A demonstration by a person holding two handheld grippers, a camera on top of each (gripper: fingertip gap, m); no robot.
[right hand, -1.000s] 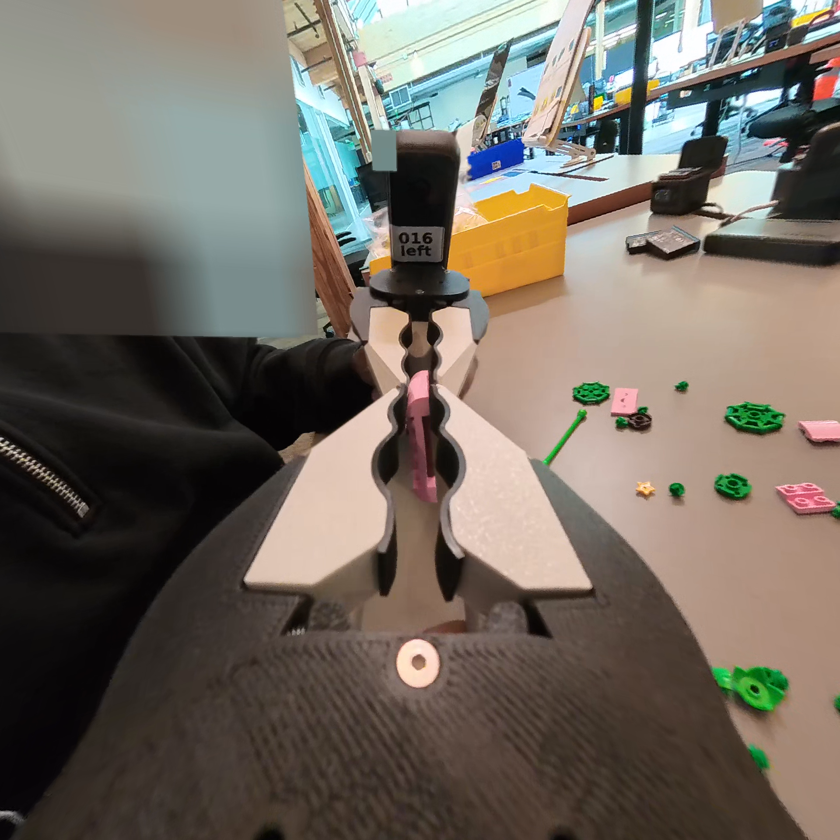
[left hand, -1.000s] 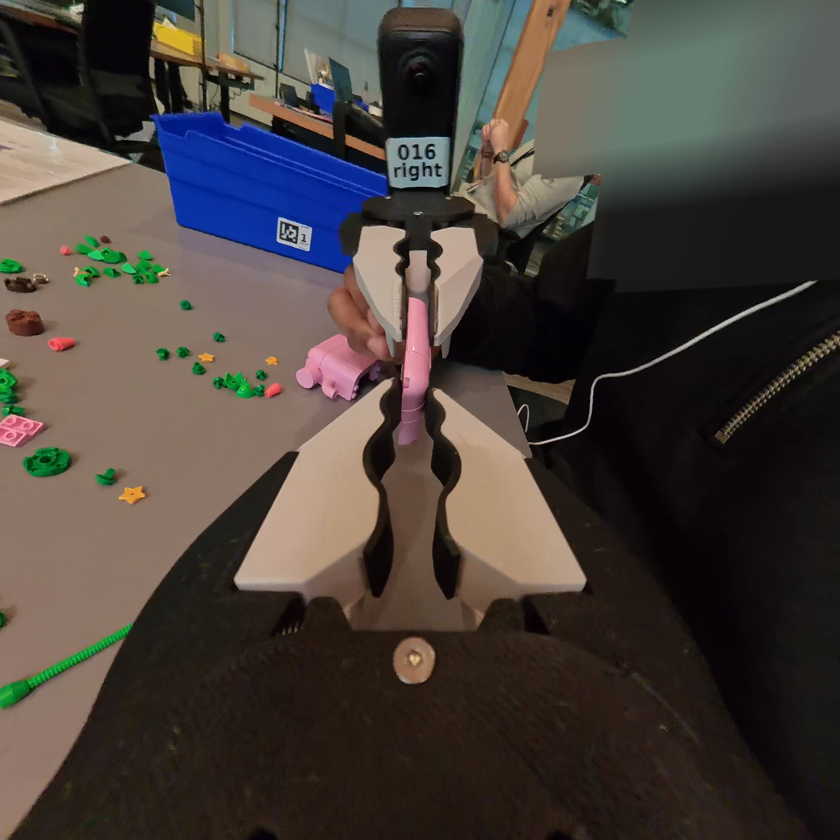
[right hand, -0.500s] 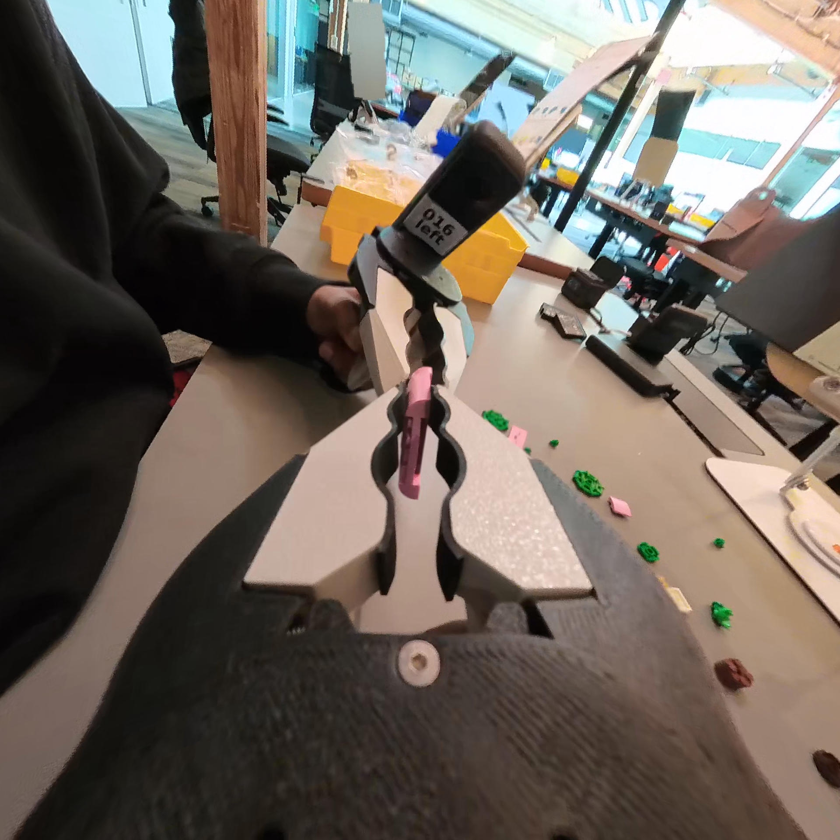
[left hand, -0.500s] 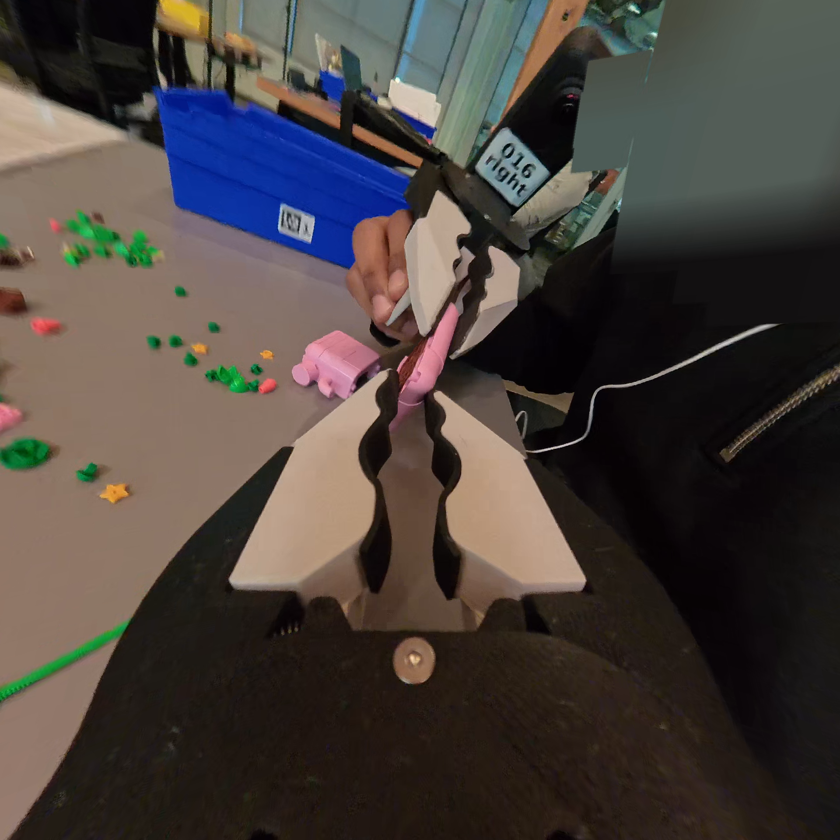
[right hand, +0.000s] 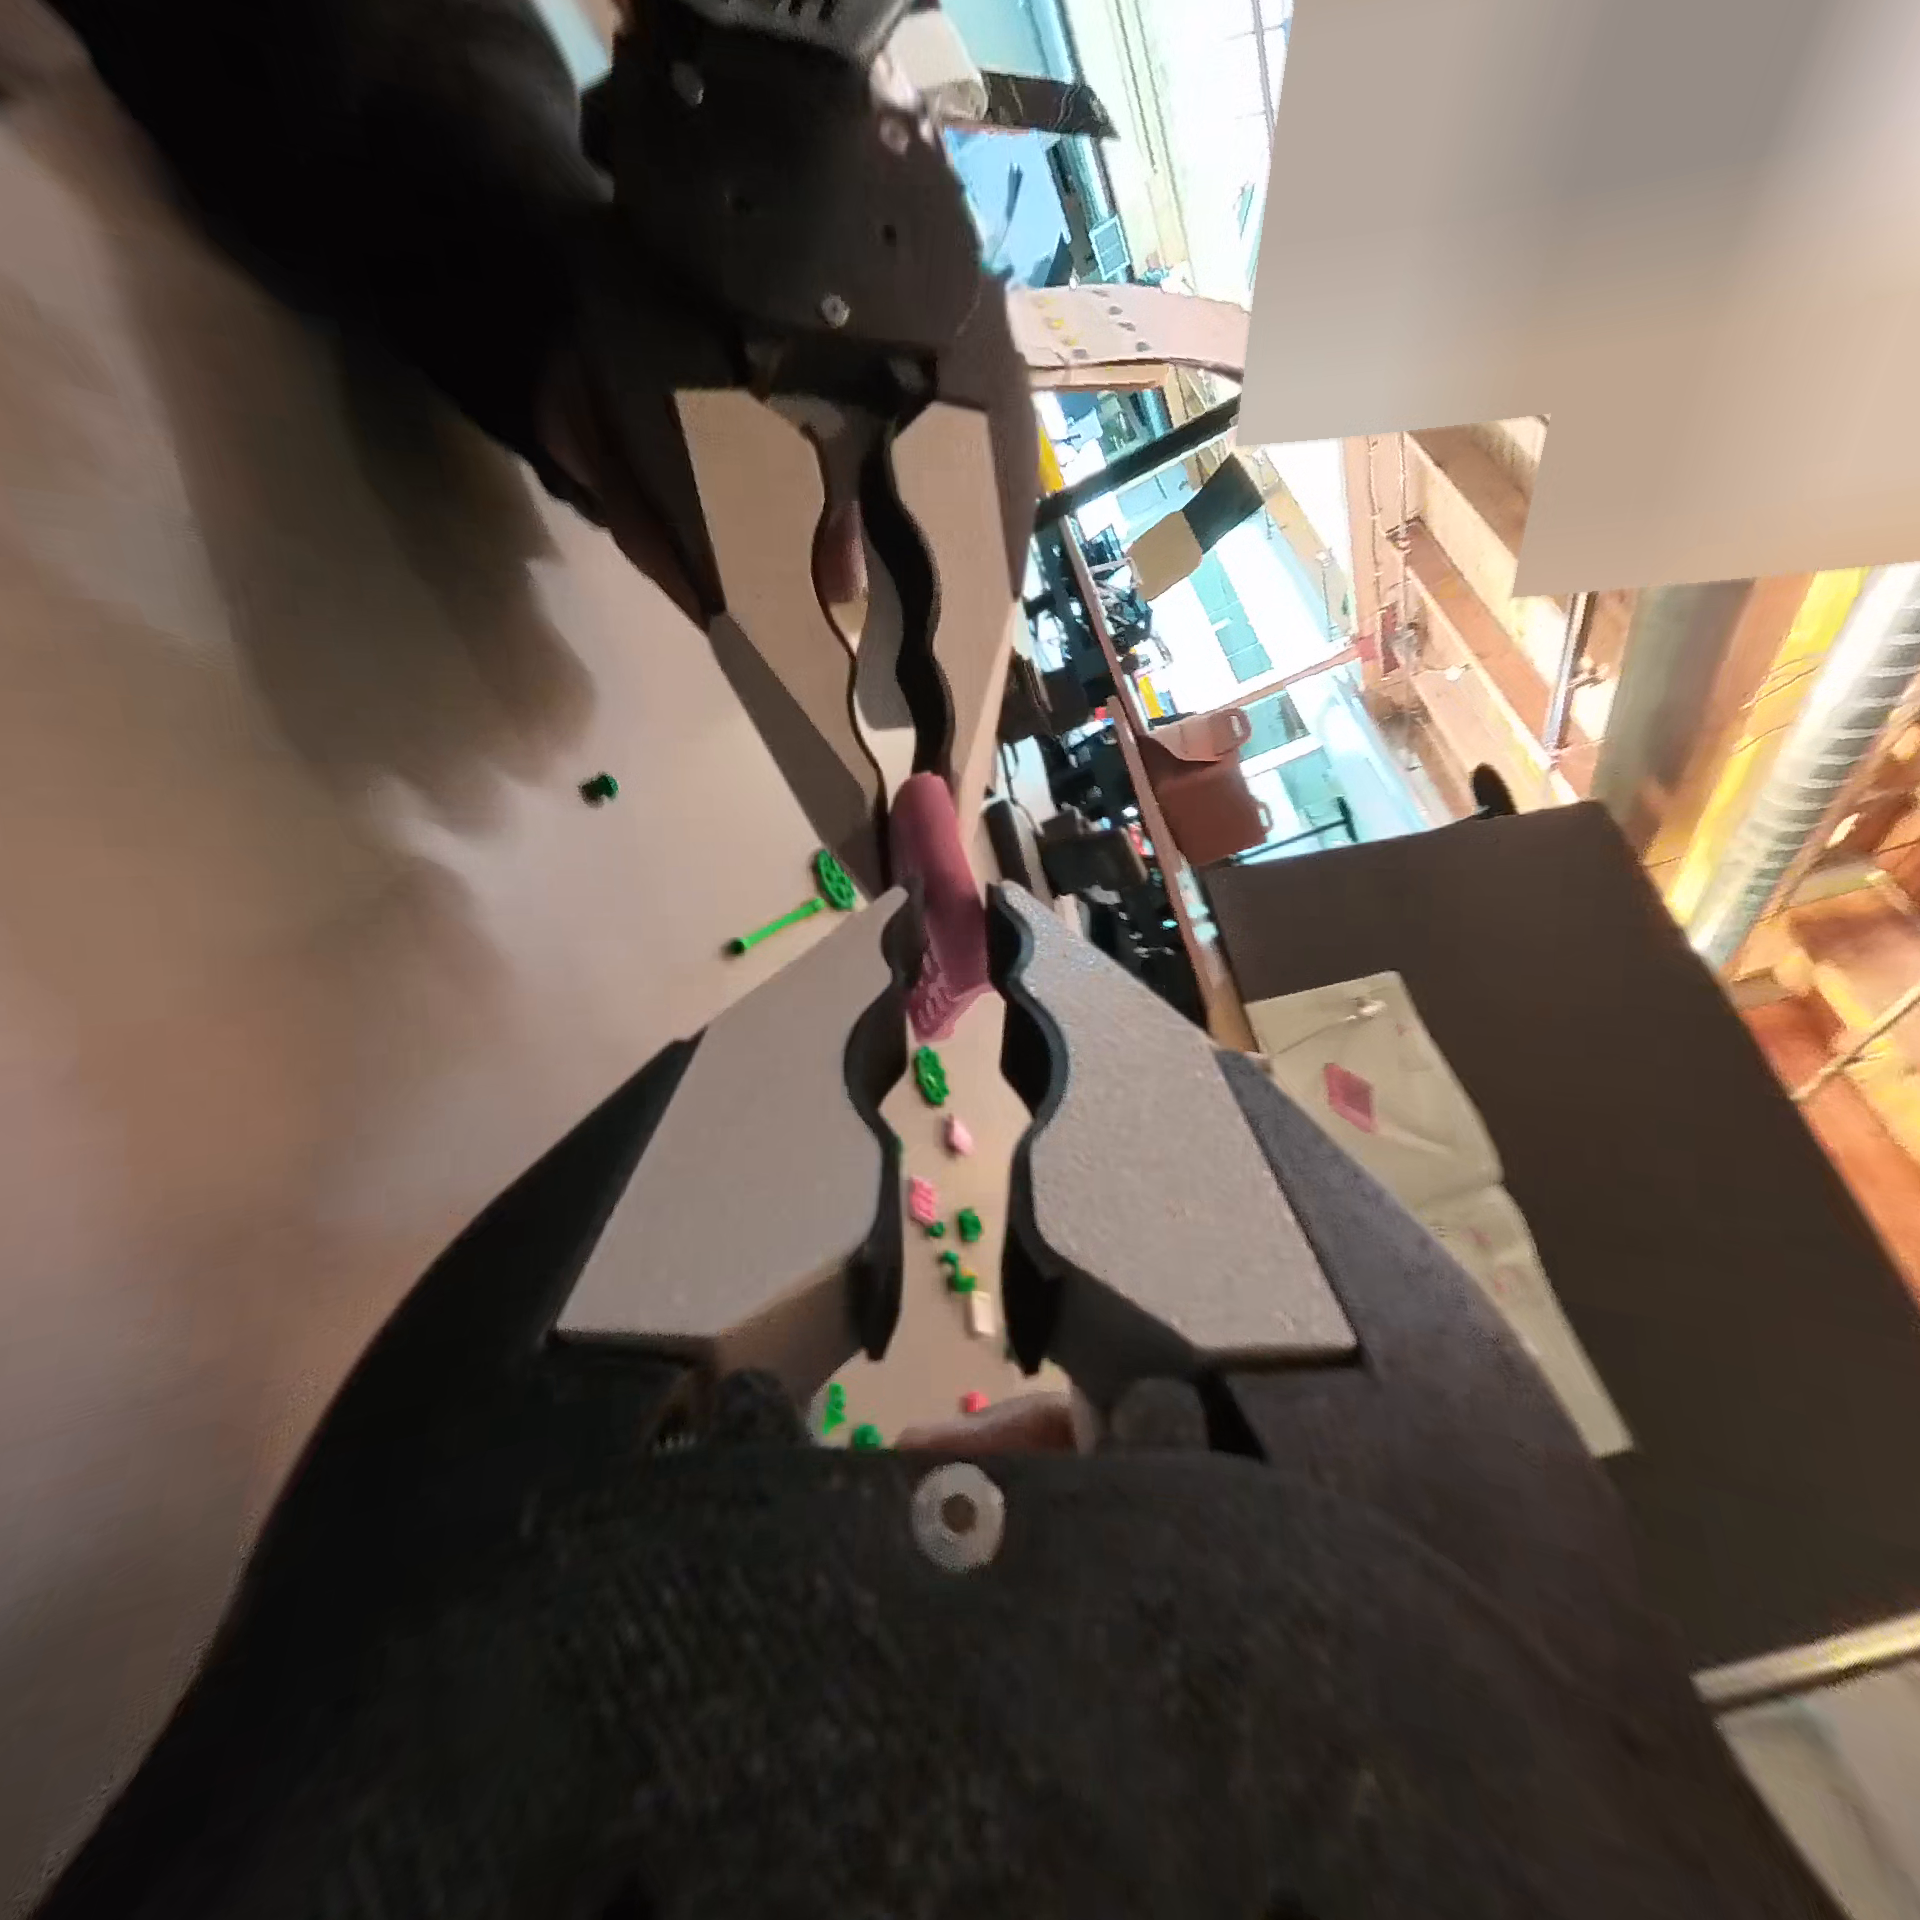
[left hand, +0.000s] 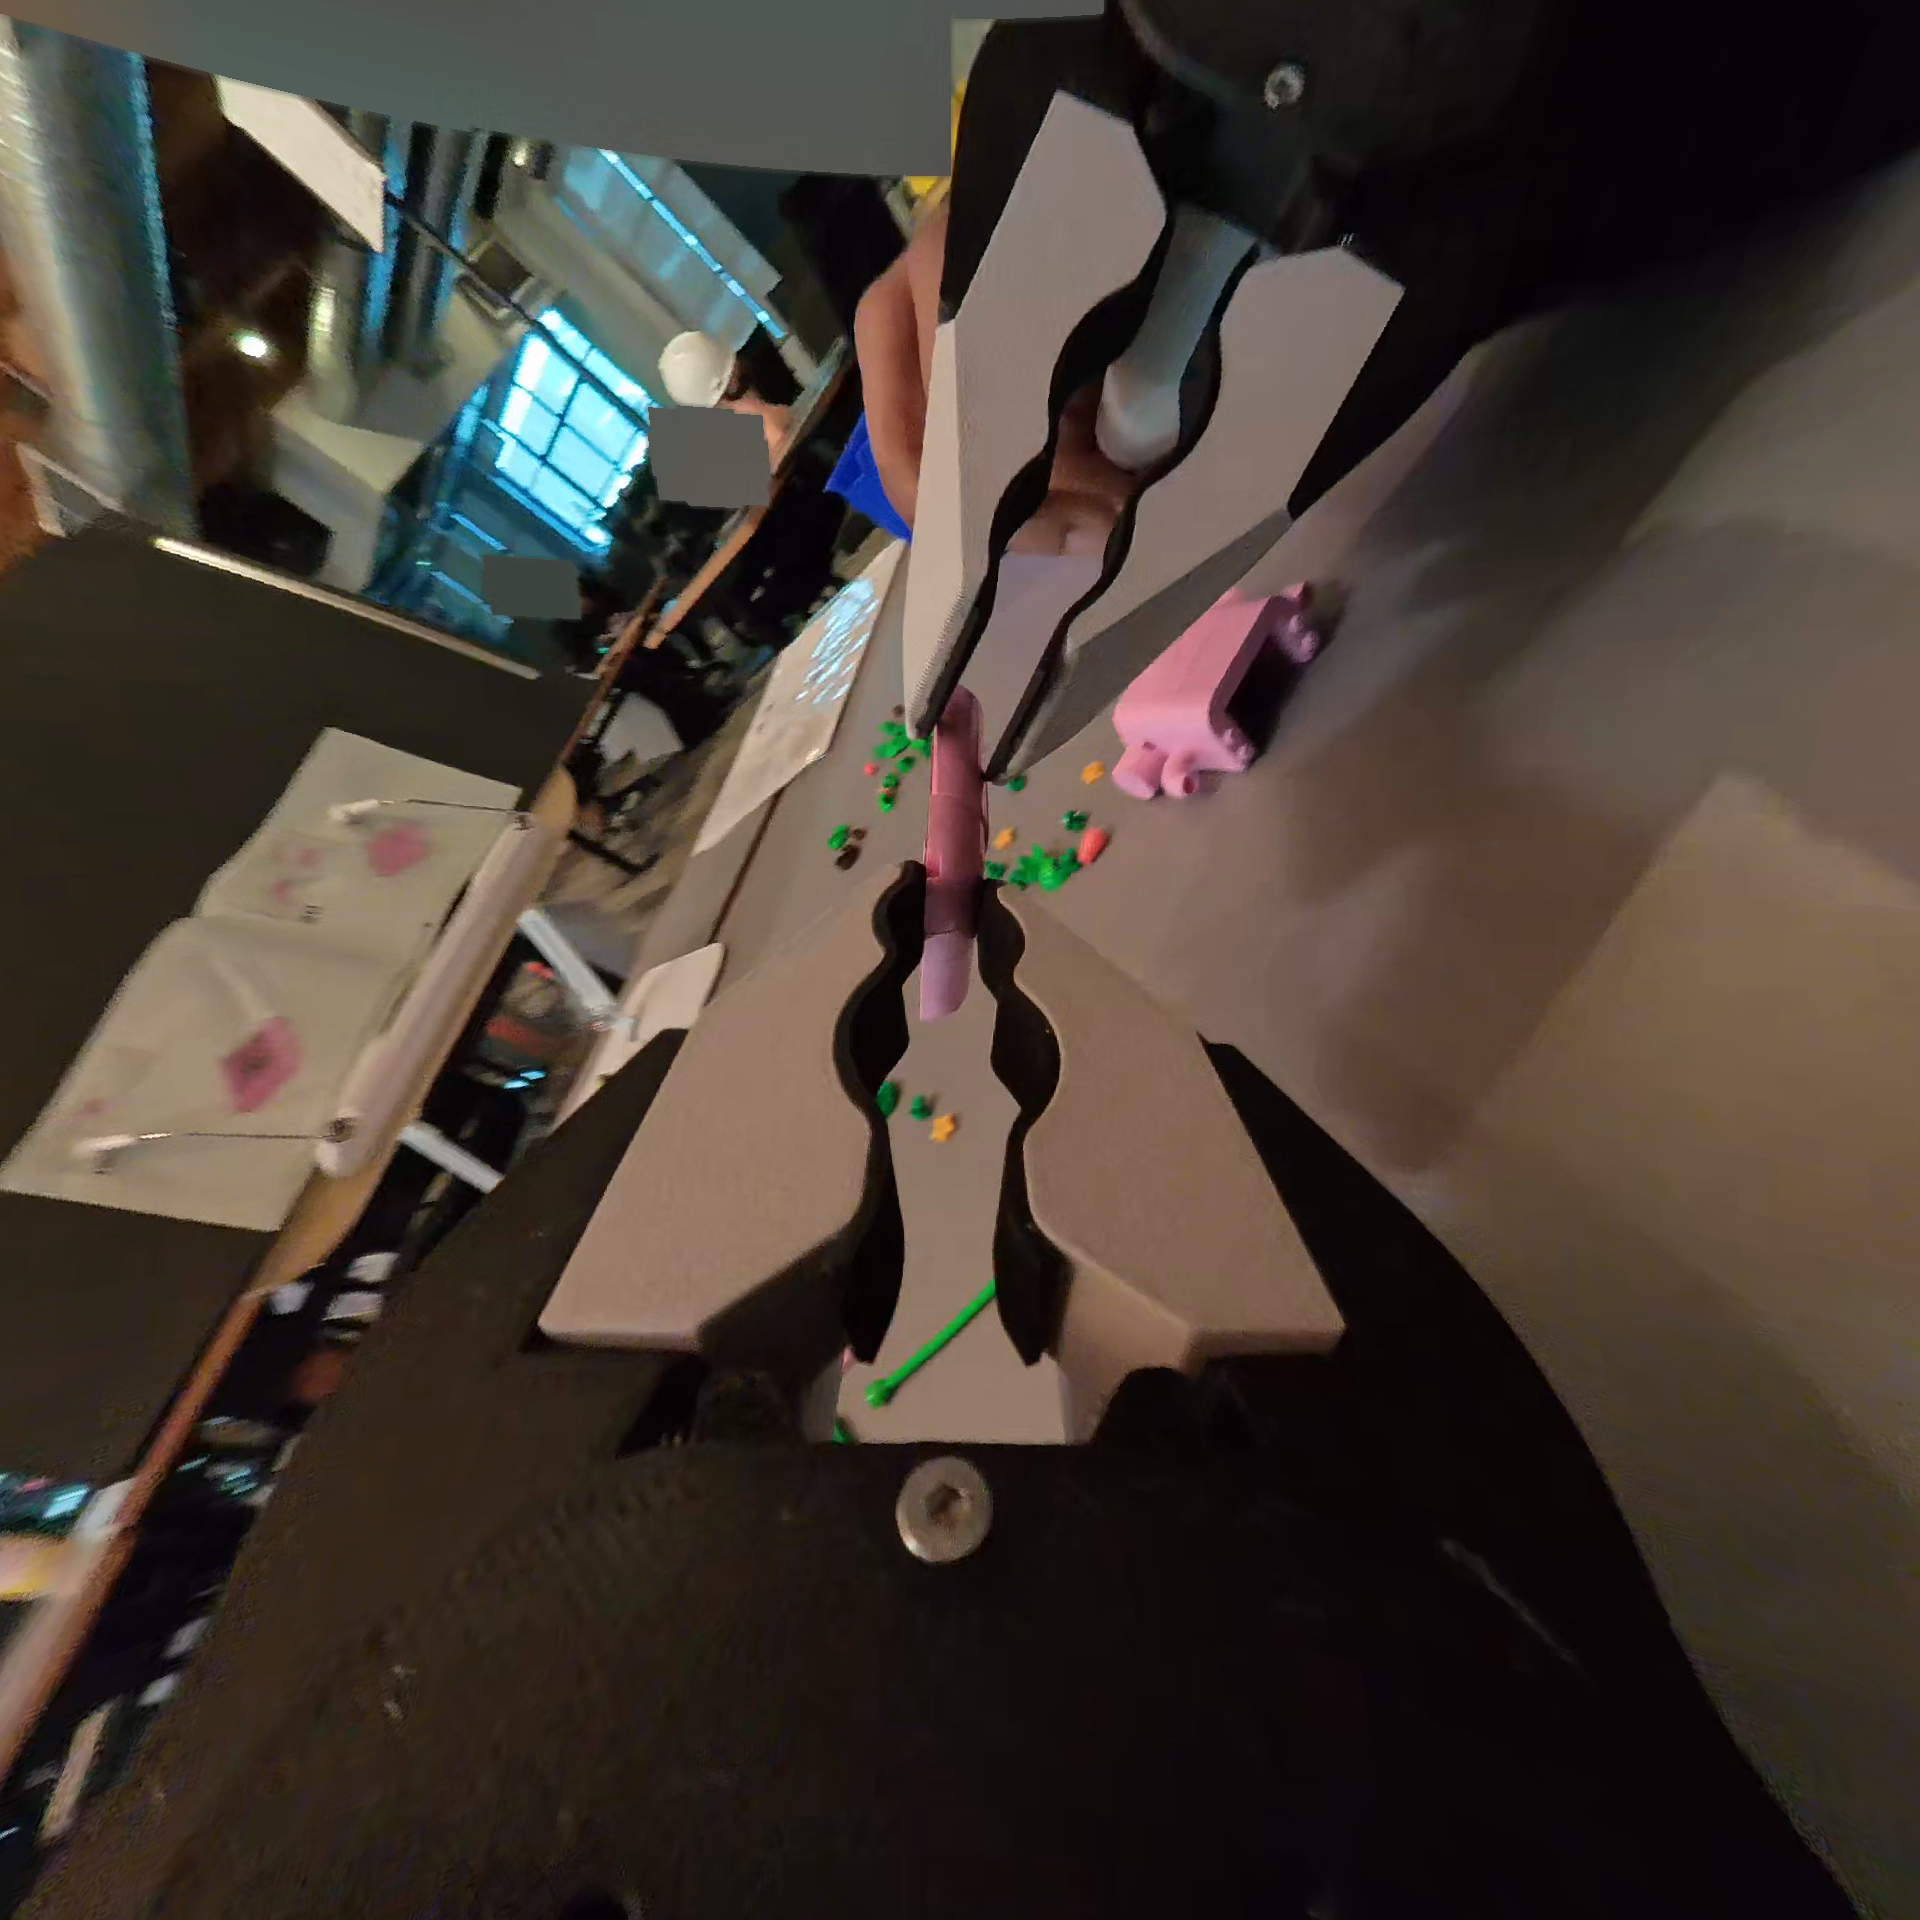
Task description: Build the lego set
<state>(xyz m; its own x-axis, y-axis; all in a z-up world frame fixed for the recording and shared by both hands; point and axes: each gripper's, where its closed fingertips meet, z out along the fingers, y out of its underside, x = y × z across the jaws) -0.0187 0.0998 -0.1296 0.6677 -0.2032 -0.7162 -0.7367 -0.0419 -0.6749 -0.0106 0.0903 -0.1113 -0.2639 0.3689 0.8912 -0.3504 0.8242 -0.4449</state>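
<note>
Left wrist view: left gripper [left hand: 951, 899], lower centre of frame, tips pinching the near end of a pink lego piece [left hand: 954, 831]. Long axis of the piece runs straight up the frame, in line with both pairs of fingers. Right gripper [left hand: 961, 743], upper centre, points down the frame from the opposite side, tips closed on the far end of the same piece. Piece held off the grey table [left hand: 1351, 935], which shows tilted behind it; both grippers equally near, one at each end. Pink block assembly [left hand: 1210, 696] lies on the table, right of centre, just beside the right gripper's fingers; loose green bits [left hand: 1039, 868] scattered near it. Right wrist view: same piece [right hand: 940, 925], dark pink in shadow, upright at centre between the opposed tips. Judgement: the next move is probably a push or twist along this shared axis; sideways slip is the risk.
</note>
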